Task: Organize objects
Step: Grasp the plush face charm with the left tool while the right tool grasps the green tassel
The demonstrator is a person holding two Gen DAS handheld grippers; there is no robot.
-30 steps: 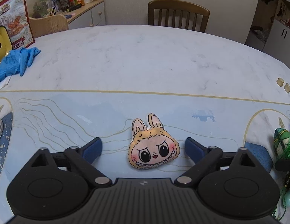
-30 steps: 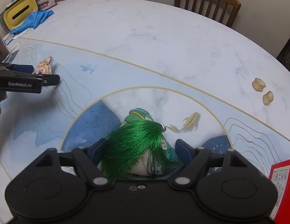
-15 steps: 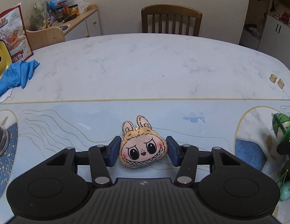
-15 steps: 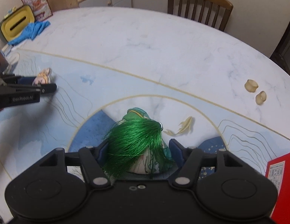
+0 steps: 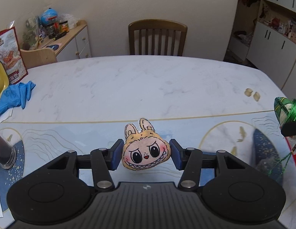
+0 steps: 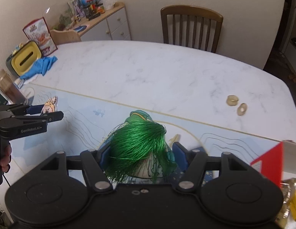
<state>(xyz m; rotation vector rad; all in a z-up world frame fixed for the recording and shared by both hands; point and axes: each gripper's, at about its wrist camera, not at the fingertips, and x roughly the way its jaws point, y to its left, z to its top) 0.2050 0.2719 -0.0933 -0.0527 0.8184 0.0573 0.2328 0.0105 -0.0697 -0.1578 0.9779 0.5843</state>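
two grippers, both loaded: the left gripper (image 5: 146,153) has its fingers clamped on the bunny-eared monster plush (image 5: 146,152), lifted off the marble surface (image 5: 138,87). the right gripper (image 6: 142,157) fingers are pinching the green tasseled sachet (image 6: 138,147), also up off the surface.

The flat yellow plush face with rabbit ears and toothy grin (image 5: 146,151) sits upright, pinched at both cheeks, above the blue mat. The green cloth pouch with a shiny green thread tassel (image 6: 140,148) is lifted too, tassel draped over it.
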